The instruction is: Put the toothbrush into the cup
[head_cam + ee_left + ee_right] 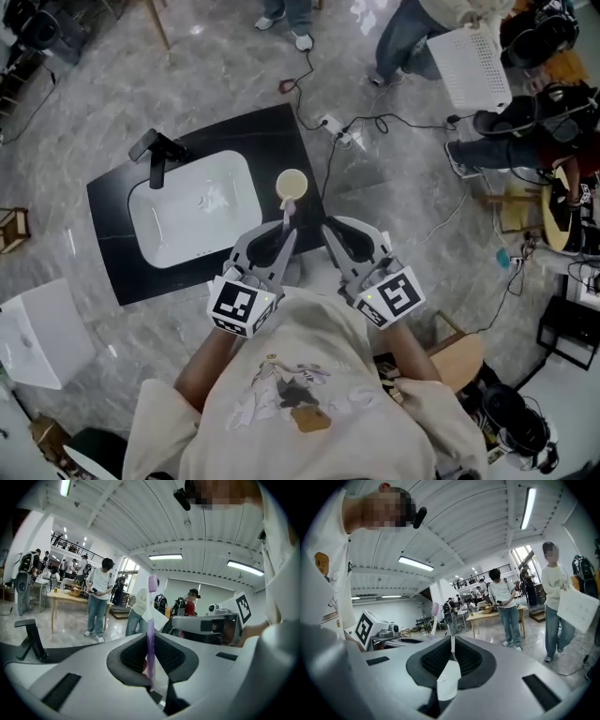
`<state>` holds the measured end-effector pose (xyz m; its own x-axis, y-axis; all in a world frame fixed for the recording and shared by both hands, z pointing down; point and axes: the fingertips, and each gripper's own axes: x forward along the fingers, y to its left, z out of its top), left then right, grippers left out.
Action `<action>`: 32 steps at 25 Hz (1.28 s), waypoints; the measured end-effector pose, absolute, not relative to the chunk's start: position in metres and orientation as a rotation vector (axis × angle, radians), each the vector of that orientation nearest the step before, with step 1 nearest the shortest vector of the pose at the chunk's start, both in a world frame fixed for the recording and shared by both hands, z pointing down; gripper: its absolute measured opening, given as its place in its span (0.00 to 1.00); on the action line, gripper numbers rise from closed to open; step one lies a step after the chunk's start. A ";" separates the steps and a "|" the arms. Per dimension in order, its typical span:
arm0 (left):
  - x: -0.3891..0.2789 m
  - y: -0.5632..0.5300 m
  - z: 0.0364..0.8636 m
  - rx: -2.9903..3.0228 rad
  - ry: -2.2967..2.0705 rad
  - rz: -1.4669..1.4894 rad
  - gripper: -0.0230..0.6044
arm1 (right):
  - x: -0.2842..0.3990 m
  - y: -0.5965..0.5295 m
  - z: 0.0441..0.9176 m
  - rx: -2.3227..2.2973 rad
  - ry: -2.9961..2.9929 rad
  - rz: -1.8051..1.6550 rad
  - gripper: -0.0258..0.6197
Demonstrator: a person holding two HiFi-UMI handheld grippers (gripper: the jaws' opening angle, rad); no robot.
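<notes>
Lilac plastic is what the toothbrush is made of: a slim, straight handle topped by a pinkish-purple bristle head. It is pinched low on the handle between the dark ribbed pads of the left gripper and is held upright, so most of its length stands above the jaws. In the head view the toothbrush is seen pointing away from the person, and its head lies at the near edge of the cup. Whether it is above the rim or merely in line with it cannot be told.

The cup is cream-coloured, with its round mouth open upward. It is set on a black counter, just beside the right end of a white basin. A black tap is mounted at the basin's far left corner, well apart from the cup.

The right gripper is held just beside the left gripper, to the right of the cup. Its jaws are seen pressed together in the right gripper view, with no object gripped.

Cables are strewn over the grey floor beyond the counter. People are seen standing around a wooden table in the background.
</notes>
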<state>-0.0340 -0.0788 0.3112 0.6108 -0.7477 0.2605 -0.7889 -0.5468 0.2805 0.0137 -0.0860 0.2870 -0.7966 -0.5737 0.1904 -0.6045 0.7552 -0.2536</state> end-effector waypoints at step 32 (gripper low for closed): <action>-0.062 -0.177 0.444 2.250 -1.584 -0.043 0.12 | 0.003 -0.130 0.467 0.950 -2.693 0.632 0.07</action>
